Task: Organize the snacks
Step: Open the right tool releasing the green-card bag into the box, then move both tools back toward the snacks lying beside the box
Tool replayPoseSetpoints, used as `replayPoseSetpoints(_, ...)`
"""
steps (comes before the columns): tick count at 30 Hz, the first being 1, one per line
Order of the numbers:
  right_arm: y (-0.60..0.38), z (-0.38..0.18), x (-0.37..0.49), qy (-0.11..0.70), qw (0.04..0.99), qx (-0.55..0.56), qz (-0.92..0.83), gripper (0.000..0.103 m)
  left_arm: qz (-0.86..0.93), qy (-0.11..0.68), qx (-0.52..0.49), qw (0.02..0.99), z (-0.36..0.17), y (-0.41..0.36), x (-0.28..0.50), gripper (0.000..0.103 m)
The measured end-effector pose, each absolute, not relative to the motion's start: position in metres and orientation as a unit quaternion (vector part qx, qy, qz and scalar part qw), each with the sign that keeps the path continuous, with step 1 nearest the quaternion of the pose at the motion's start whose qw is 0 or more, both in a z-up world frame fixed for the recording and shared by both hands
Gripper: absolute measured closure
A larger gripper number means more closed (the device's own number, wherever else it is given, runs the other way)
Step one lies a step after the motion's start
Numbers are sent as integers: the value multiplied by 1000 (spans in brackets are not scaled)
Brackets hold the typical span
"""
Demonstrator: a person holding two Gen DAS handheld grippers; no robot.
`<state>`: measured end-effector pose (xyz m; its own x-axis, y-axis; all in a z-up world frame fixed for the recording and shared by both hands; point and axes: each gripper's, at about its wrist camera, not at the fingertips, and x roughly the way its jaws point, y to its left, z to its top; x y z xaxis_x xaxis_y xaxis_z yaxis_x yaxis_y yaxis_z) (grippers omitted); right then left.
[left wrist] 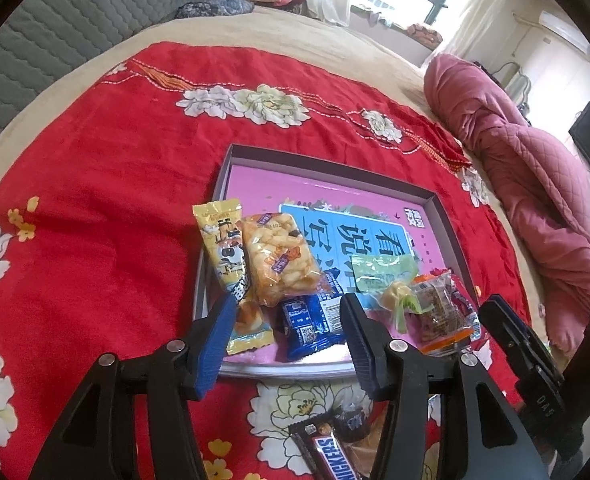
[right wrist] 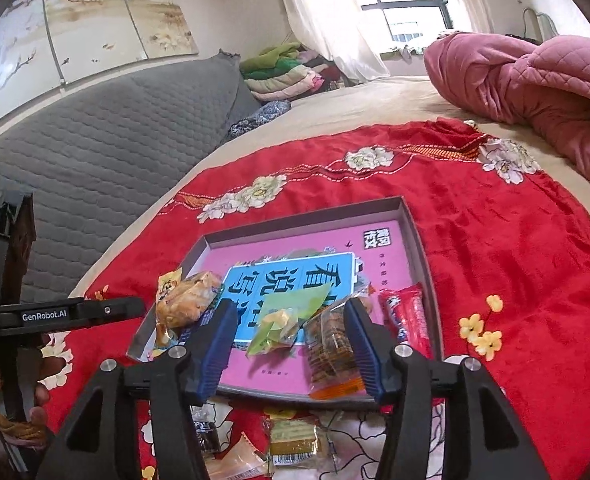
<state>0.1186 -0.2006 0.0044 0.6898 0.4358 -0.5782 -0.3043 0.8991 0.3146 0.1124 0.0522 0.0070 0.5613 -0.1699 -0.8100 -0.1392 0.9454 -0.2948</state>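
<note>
A shallow grey box (left wrist: 443, 216) with a pink printed floor lies on a red flowered cloth (left wrist: 107, 160) spread over the bed; large Chinese characters sit on a blue panel inside it, too distorted to read with certainty. Most snacks lie at the box's near end. A yellow stick pack (left wrist: 231, 276) with a cartoon print lies lengthwise, running from the box's near edge towards its far wall. Just beside it rests a clear bag of puffed pieces (left wrist: 279, 264), and below that a blue wrapper (left wrist: 311, 324) with a barcode and QR code. An orange-edged clear packet (right wrist: 331, 348) lies near the box's right wall, beside a red wrapper (right wrist: 411, 316). Outside the box, just before its near edge, a bar reading "SNICKERS" (left wrist: 331, 456) lies on the cloth. The other tool's arm reads "GenRobot.AI".

The left gripper (left wrist: 287, 344) hangs over the box's near edge, fingers apart, nothing between the pads. The right gripper (right wrist: 291, 344) has fingers apart too, the orange-edged packet lying beneath them, unpressed.
</note>
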Motion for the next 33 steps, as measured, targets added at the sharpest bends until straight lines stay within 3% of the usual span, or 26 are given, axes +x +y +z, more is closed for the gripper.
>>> replayPoseSetpoints(33,-204,21,83,332,916,91,204,34,-42,513,-132,847,14,32,74,46)
